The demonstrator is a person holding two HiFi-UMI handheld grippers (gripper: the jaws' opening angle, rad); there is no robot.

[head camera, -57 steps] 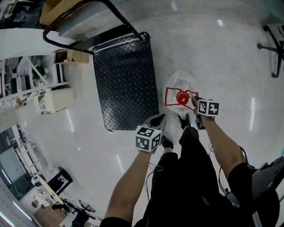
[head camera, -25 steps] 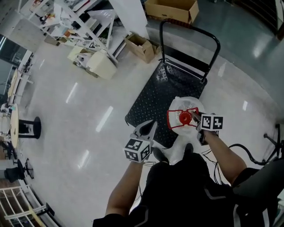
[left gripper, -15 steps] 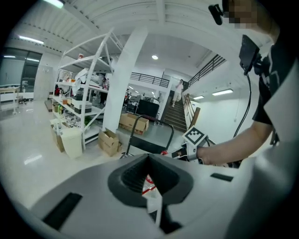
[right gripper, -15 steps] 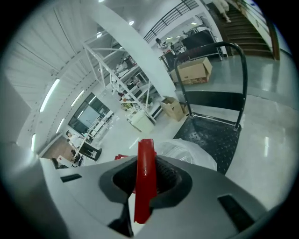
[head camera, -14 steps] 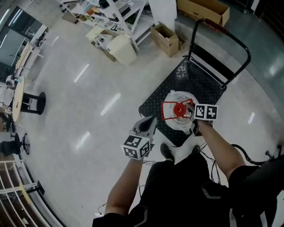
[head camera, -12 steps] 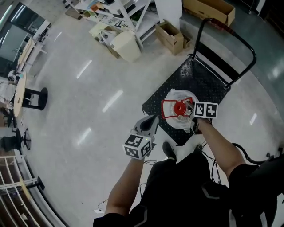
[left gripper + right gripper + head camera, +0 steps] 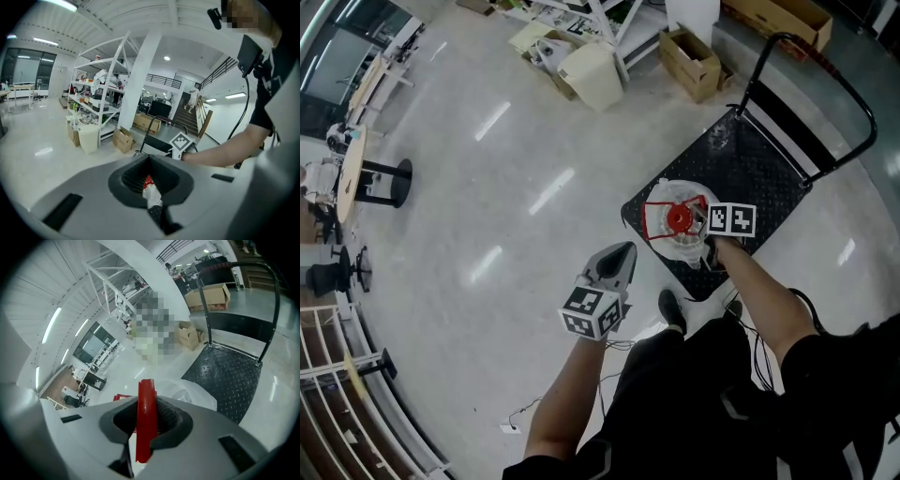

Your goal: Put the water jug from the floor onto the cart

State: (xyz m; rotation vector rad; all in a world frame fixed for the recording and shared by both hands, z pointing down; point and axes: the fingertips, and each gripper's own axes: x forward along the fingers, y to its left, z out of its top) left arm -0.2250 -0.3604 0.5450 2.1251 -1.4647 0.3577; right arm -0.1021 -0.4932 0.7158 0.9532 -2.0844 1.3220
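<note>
**Jug** (image 7: pixel 680 239) — clear body, red cap, red handle (image 7: pixel 145 427). It is over the near corner of the cart (image 7: pixel 759 169), close to two deck edges. No view settles whether its base rests on the deck or hangs just above it.

**Right gripper** (image 7: pixel 699 222) — jaws closed on the handle. Only the right gripper view shows the grip: the red strap stands upright between the dark pads, pinched from both sides. The head view gives just the marker cube beside the cap.

**Left gripper** (image 7: pixel 621 251) — jaws drawn together to a thin slit, nothing held. It is over the floor (image 7: pixel 487 234), near the deck's corner and apart from the jug. The left gripper view alone shows the right forearm (image 7: pixel 220 152) reaching across, and stairs (image 7: pixel 190 119) behind.

**Cart** — black checker-plate deck. In the right gripper view, bare plate runs from the jug to the push bar (image 7: pixel 220 262) at the far end.

**Surroundings, head view** — a box (image 7: pixel 694 58) lies near the cart's far corner, with a bin (image 7: pixel 592 67) beyond it. Wide pale floor lies left of the deck. The person's shoe (image 7: pixel 673 307) is just off the near edge.
</note>
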